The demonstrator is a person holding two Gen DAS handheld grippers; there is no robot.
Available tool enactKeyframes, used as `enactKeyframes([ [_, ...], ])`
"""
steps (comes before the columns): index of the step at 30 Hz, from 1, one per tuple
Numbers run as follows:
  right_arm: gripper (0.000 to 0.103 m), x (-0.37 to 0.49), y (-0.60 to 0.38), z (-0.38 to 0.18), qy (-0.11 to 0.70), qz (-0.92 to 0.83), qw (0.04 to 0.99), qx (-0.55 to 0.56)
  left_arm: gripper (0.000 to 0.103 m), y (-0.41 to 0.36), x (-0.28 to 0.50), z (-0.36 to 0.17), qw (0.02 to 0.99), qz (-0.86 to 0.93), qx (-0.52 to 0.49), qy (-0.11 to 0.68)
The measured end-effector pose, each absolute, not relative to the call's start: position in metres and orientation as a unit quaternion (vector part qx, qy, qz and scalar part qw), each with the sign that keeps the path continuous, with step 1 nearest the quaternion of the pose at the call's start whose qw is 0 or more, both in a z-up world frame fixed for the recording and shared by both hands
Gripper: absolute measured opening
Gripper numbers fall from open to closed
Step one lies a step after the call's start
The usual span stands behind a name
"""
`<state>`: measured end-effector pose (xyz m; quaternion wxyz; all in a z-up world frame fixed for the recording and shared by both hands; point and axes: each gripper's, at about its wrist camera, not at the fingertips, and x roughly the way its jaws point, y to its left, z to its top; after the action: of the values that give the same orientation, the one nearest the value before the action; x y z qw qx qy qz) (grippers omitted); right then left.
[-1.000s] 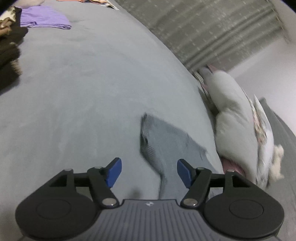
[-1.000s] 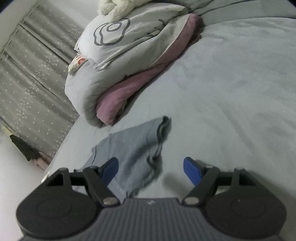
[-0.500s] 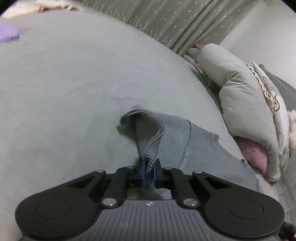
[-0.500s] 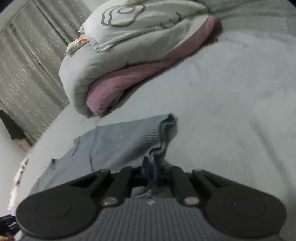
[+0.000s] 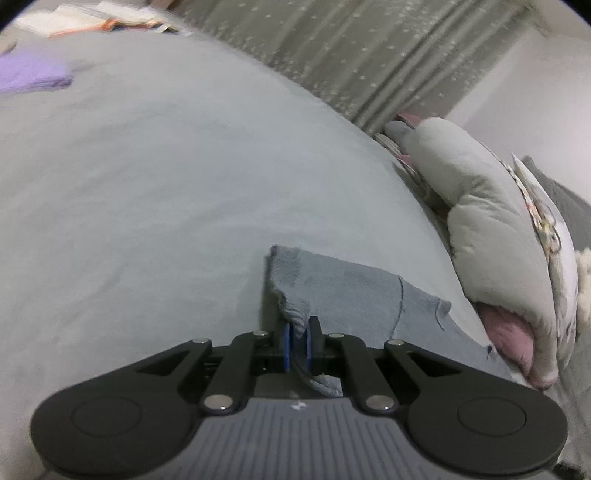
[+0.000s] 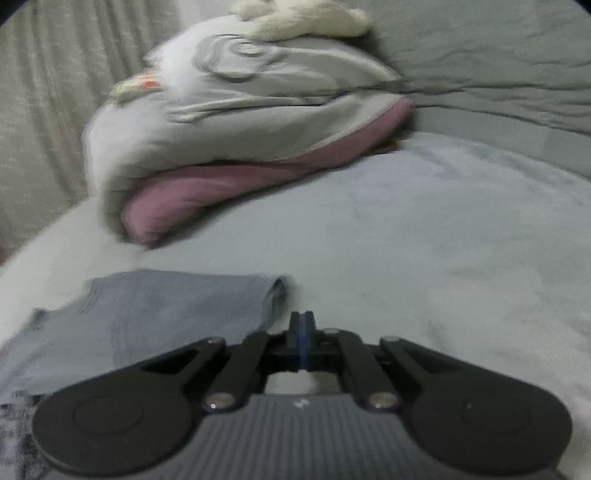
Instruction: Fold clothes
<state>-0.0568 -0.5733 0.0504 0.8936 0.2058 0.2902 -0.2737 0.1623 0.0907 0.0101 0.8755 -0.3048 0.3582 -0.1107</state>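
Left gripper (image 5: 299, 334) pinched tight on the ribbed hem of a grey-blue knit garment (image 5: 354, 291), blue pads nearly together with a fold of cloth caught between them and a scrap hanging below. Garment spread flat on the bed (image 5: 166, 192), stretching away to the right from the clamped corner, far edge doubled over into a small ridge. Seam line visible across the cloth, with a notch at the right edge.

Right gripper (image 6: 302, 332) fully closed, pads pressed together with only a thin blue line between; in the right wrist view, no cloth visibly between them, so cannot tell whether anything is held. Same garment (image 6: 147, 317) lying just to the left of that gripper, its folded corner close beside the tips.

Beyond the garment, a bundled grey duvet (image 6: 236, 125) with a pink underside, sitting at the far side of the bed, a cream fluffy thing (image 6: 303, 16) on top. Grey patterned curtain (image 5: 369, 55) behind the bed. Folded purple cloth (image 5: 33, 75) at the far left of the bed in the left wrist view.
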Motion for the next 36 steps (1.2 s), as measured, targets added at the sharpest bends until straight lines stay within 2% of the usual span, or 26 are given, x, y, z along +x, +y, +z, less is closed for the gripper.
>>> enactKeyframes([
  [2,0.008,-0.060,-0.578,0.049,0.286,-0.254,0.897,0.221,0.007,0.097,0.164,0.011,0.875,-0.101,-0.314,0.353],
  [3,0.016,-0.061,-0.580,0.049,0.282,-0.245,0.899,0.227,0.008,0.100,0.164,0.012,0.877,-0.098,-0.314,0.350],
  [4,0.033,-0.061,-0.582,0.049,0.277,-0.235,0.901,0.236,0.011,0.104,0.165,0.014,0.879,-0.094,-0.315,0.346],
  [5,0.042,-0.059,-0.584,0.050,0.272,-0.223,0.904,0.241,0.015,0.107,0.167,0.016,0.880,-0.092,-0.316,0.342],
  [7,0.072,-0.055,-0.586,0.050,0.262,-0.200,0.911,0.250,0.020,0.108,0.173,0.020,0.881,-0.095,-0.310,0.343],
  [9,0.082,-0.044,-0.584,0.052,0.260,-0.187,0.919,0.231,0.028,0.102,0.182,0.027,0.890,-0.107,-0.283,0.341],
  [11,0.085,-0.032,-0.583,0.054,0.254,-0.173,0.928,0.210,0.059,0.093,0.193,0.034,0.900,-0.118,-0.251,0.335],
  [13,0.090,-0.025,-0.585,0.052,0.251,-0.167,0.930,0.210,0.078,0.087,0.204,0.033,0.904,-0.126,-0.233,0.335],
  [15,0.092,-0.011,-0.587,0.044,0.265,-0.159,0.927,0.214,0.082,0.082,0.216,0.026,0.899,-0.134,-0.238,0.343],
  [17,0.092,-0.004,-0.585,0.040,0.272,-0.155,0.929,0.198,0.082,0.076,0.228,0.018,0.891,-0.131,-0.258,0.351],
  [18,0.085,0.000,-0.585,0.037,0.275,-0.154,0.930,0.191,0.082,0.073,0.234,0.015,0.889,-0.127,-0.265,0.352],
  [19,0.058,0.002,-0.584,0.037,0.276,-0.154,0.930,0.187,0.082,0.067,0.238,0.014,0.893,-0.123,-0.258,0.349],
  [20,0.041,0.005,-0.585,0.037,0.278,-0.146,0.930,0.189,0.080,0.060,0.242,0.013,0.896,-0.119,-0.251,0.346],
  [21,0.011,0.008,-0.587,0.036,0.281,-0.141,0.929,0.198,0.080,0.054,0.246,0.012,0.900,-0.115,-0.244,0.343],
  [22,0.007,0.009,-0.589,0.033,0.282,-0.133,0.927,0.209,0.071,0.047,0.249,0.012,0.904,-0.112,-0.232,0.341],
  [23,0.007,0.010,-0.590,0.032,0.281,-0.130,0.927,0.213,0.040,0.038,0.251,0.013,0.909,-0.116,-0.202,0.346],
  [25,0.006,0.009,-0.592,0.034,0.277,-0.131,0.927,0.217,0.006,0.028,0.255,0.011,0.908,-0.128,-0.176,0.359],
  [31,0.005,0.007,-0.584,0.045,0.262,-0.161,0.937,0.167,0.004,0.018,0.253,0.019,0.918,-0.146,-0.148,0.338],
  [36,0.005,0.007,-0.579,0.053,0.247,-0.176,0.943,0.140,0.003,0.032,0.250,0.031,0.932,-0.128,-0.162,0.297],
])
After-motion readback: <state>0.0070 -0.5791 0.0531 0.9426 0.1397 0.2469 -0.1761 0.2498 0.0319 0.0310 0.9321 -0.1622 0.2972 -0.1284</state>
